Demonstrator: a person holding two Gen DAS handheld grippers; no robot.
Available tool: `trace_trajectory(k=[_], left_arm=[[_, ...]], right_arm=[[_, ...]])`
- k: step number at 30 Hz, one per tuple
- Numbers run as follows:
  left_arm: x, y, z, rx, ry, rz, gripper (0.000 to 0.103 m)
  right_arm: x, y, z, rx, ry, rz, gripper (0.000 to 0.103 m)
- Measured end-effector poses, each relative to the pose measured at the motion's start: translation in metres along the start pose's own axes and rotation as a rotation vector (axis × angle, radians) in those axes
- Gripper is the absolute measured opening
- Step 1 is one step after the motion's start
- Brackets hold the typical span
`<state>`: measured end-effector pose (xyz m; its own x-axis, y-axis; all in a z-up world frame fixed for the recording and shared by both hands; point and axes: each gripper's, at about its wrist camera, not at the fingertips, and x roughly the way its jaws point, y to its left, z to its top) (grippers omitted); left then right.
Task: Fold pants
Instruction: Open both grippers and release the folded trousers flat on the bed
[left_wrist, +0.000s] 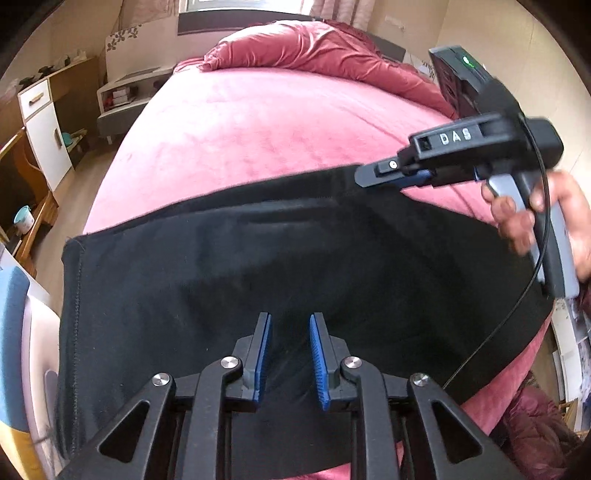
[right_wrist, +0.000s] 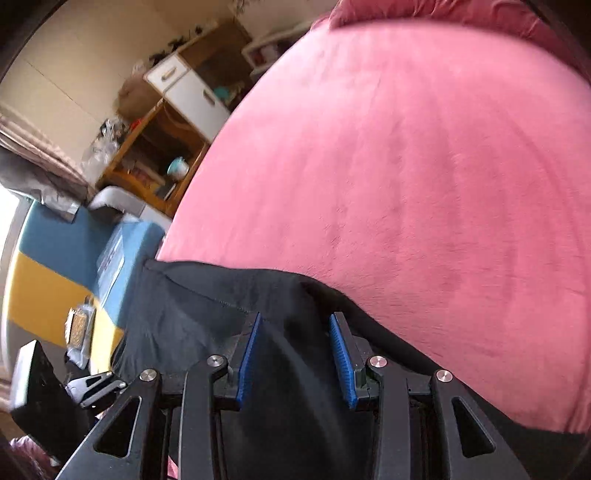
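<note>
from my left wrist camera i see the black pants spread flat across the near end of the pink bed, a stitched hem running down their left edge. my left gripper hangs over the cloth with its blue pads set a little apart; the pants lie below them and i see nothing pinched between them. at the right, my right gripper reaches in sideways, a hand round its handle, its tip at the far edge of the pants. from this side i can't tell how far its jaws stand apart. a crumpled red quilt sits at the far end of the bed, and a white cupboard stands to the left.

from my right wrist camera, the right gripper's pads are partly open over a raised fold of the pants. the cloth runs under and between them, but the pads don't look pressed onto it. the bed fills the view beyond.
</note>
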<state>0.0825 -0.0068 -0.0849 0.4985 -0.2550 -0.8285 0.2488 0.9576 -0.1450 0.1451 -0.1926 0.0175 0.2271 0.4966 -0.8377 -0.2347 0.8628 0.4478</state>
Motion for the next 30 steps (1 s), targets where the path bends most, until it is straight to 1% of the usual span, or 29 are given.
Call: trace_trajectory(k=[1, 2, 3, 5, 6, 8, 11, 15, 16, 18, 19, 22, 24, 26, 28, 30], left_arm=[[0.004, 0.0, 0.0, 0.001, 0.006, 0.01, 0.021], [0.007, 0.003, -0.003, 0.0, 0.02, 0.027, 0.021], [0.011, 0.006, -0.006, -0.007, 0.033, 0.035, 0.021], [0.016, 0.011, -0.015, -0.03, 0.048, 0.046, 0.021], [0.016, 0.011, -0.018, -0.031, 0.038, 0.048, 0.021], [0.016, 0.006, -0.02, -0.014, 0.029, 0.071, 0.021], [0.019, 0.004, -0.019, -0.024, 0.029, 0.077, 0.021], [0.015, 0.005, -0.019, -0.041, 0.03, 0.072, 0.021], [0.015, 0.007, -0.018, -0.04, 0.03, 0.072, 0.021], [0.014, 0.007, -0.017, -0.043, 0.028, 0.073, 0.022], [0.013, 0.007, -0.017, -0.049, 0.028, 0.069, 0.025], [0.009, 0.008, -0.016, -0.052, 0.022, 0.064, 0.028], [0.007, 0.008, -0.016, -0.05, 0.019, 0.068, 0.029], [0.005, 0.008, -0.017, -0.052, 0.016, 0.072, 0.029], [0.004, 0.007, -0.018, -0.052, 0.013, 0.075, 0.03], [0.002, 0.006, -0.02, -0.051, 0.006, 0.083, 0.03]], right_arm=[[0.005, 0.003, 0.001, -0.023, 0.007, 0.001, 0.021], [0.008, 0.006, 0.0, -0.043, 0.005, -0.005, 0.009], [0.006, 0.008, 0.001, -0.058, -0.01, -0.011, 0.008], [-0.001, 0.006, 0.003, -0.06, -0.074, -0.023, 0.007], [0.0, 0.002, 0.004, -0.047, -0.086, -0.029, 0.006], [0.013, -0.004, 0.005, -0.033, -0.068, -0.066, 0.006], [0.032, 0.0, 0.001, -0.081, -0.033, -0.14, 0.006], [0.03, 0.01, 0.004, -0.11, -0.051, -0.189, 0.007], [0.026, 0.014, 0.003, -0.123, -0.063, -0.201, 0.008], [0.019, 0.025, 0.001, -0.127, -0.095, -0.218, 0.02], [0.012, 0.029, -0.001, -0.119, -0.115, -0.229, 0.022], [-0.01, 0.033, -0.013, -0.1, -0.169, -0.221, 0.023], [-0.022, 0.035, -0.023, -0.093, -0.186, -0.222, 0.023], [-0.031, 0.034, -0.037, -0.084, -0.188, -0.224, 0.023], [-0.035, 0.033, -0.05, -0.081, -0.184, -0.251, 0.025], [-0.039, 0.03, -0.062, -0.058, -0.182, -0.26, 0.026]])
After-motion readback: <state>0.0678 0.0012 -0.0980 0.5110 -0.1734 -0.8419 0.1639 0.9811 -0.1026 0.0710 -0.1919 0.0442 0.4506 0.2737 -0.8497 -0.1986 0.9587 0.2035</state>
